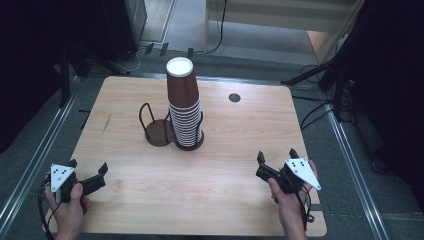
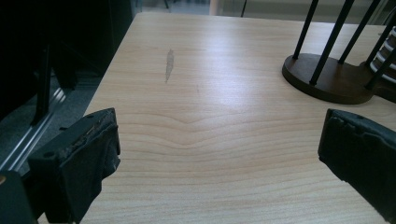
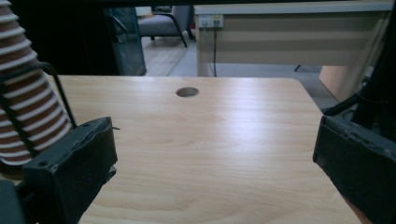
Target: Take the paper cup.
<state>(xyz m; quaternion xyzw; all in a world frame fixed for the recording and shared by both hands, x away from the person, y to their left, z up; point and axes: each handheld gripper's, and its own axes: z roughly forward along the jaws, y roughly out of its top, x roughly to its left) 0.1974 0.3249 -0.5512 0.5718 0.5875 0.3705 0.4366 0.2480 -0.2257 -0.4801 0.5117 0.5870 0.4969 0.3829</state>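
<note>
In the high view, the left tongs (image 1: 89,171) sit at the near left corner of the table (image 1: 240,150), jaws spread apart with nothing between them, and the right tongs (image 1: 276,156) rest near the opposite near corner, likewise spread and empty. Well ahead of both, and roughly between them, stands the stack of brown paper cups (image 1: 184,107) (upside down, white base on top), nested tall inside 1 side of a dark wire cup holder (image 1: 159,131) whose other side carries no cups. Beyond the right tongs a small round hole (image 1: 234,97) marks the tabletop. In the left gripper view, the 2 black jaws stand wide apart over bare wood; the holder's round base (image 2: 327,79) and thin uprights lie ahead and to the right of them, with a sliver of the ribbed cup rims (image 2: 386,51) at the far right edge. A faint grey smudge (image 2: 169,64) lies ahead on the wood. In the right gripper view, the jaws are again wide apart and hold nothing; the cup stack (image 3: 28,102) rises just beyond the left jaw, caged by the holder's wire, and the hole (image 3: 187,92) lies straight ahead.
</note>
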